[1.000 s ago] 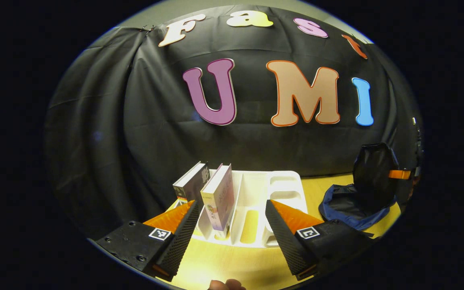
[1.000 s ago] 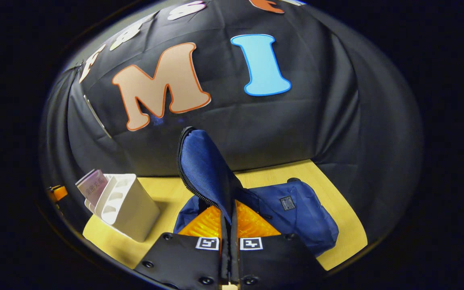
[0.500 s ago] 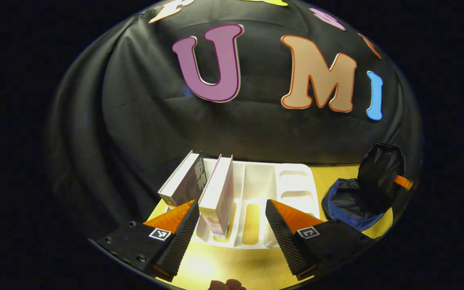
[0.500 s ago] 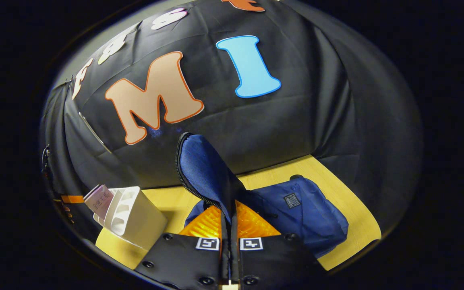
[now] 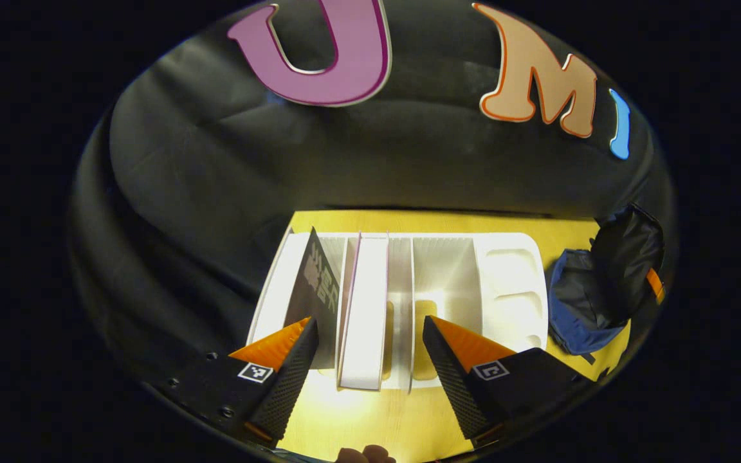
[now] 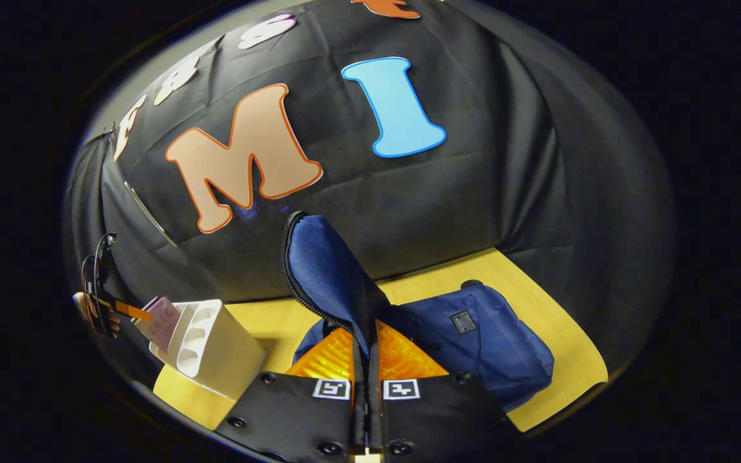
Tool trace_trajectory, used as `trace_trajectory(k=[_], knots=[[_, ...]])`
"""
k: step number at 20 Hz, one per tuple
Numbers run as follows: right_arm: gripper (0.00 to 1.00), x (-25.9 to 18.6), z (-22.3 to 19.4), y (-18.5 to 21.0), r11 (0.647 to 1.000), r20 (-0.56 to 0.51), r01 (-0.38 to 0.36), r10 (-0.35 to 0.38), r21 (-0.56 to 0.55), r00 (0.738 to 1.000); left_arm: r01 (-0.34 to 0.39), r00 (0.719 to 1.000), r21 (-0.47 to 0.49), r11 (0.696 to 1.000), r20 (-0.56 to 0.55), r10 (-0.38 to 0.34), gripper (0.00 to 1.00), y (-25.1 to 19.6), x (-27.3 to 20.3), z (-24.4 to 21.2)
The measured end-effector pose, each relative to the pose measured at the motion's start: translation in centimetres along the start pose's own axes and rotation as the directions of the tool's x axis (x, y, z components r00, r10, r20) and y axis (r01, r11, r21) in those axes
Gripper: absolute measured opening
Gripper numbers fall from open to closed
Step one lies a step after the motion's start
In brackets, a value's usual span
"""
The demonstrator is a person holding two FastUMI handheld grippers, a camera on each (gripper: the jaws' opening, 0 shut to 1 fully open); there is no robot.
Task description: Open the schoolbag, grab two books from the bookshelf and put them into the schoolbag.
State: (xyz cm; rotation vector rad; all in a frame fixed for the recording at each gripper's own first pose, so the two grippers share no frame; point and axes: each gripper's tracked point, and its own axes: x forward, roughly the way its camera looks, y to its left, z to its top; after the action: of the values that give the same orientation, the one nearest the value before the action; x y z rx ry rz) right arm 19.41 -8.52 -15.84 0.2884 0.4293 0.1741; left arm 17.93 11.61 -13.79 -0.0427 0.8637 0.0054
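Note:
In the left gripper view a white bookshelf [image 5: 512, 283] stands on the yellow table and holds two upright books: a dark-covered book [image 5: 316, 289] at the left and a pale book [image 5: 365, 308] beside it. My left gripper [image 5: 369, 350] is open above them, the pale book's top edge between its fingers without touching. The blue schoolbag [image 5: 576, 308] lies to the right. In the right gripper view my right gripper [image 6: 366, 350] is shut on the schoolbag's flap [image 6: 325, 276], holding it up; the bag's body [image 6: 480, 347] lies behind. The bookshelf [image 6: 216, 347] and left gripper [image 6: 97, 292] appear at left.
The yellow table [image 6: 538, 315] ends close to the black cloth wall behind the shelf and bag. The shelf's right compartments [image 5: 441, 276] hold no books. Part of a hand [image 5: 364, 455] shows at the bottom edge of the left gripper view.
My left gripper has risen and tipped downward over the shelf, so the books now appear from above with the pale one between the fingers. My right gripper still holds the flap up.

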Motion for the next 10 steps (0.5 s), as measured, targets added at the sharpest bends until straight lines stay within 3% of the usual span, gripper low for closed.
trace_trajectory(k=[1,4,10], knots=[[0.05,0.0,-0.1,0.0,1.0,-0.002,0.0,0.0,0.003,1.0,0.013,0.999,-0.008,1.0,-0.036,-0.013,0.95,-0.2,0.4,-0.4],[0.01,-0.1,-0.1,0.0,1.0,-0.002,-0.001,0.001,0.006,1.0,0.014,0.99,-0.021,1.0,-0.143,-0.017,0.94,0.0,1.5,-1.4],[0.05,-0.3,0.0,0.0,1.0,0.0,-0.002,0.002,0.013,1.0,-0.025,0.975,0.016,1.0,-0.221,0.028,0.9,0.8,3.7,-2.4]])
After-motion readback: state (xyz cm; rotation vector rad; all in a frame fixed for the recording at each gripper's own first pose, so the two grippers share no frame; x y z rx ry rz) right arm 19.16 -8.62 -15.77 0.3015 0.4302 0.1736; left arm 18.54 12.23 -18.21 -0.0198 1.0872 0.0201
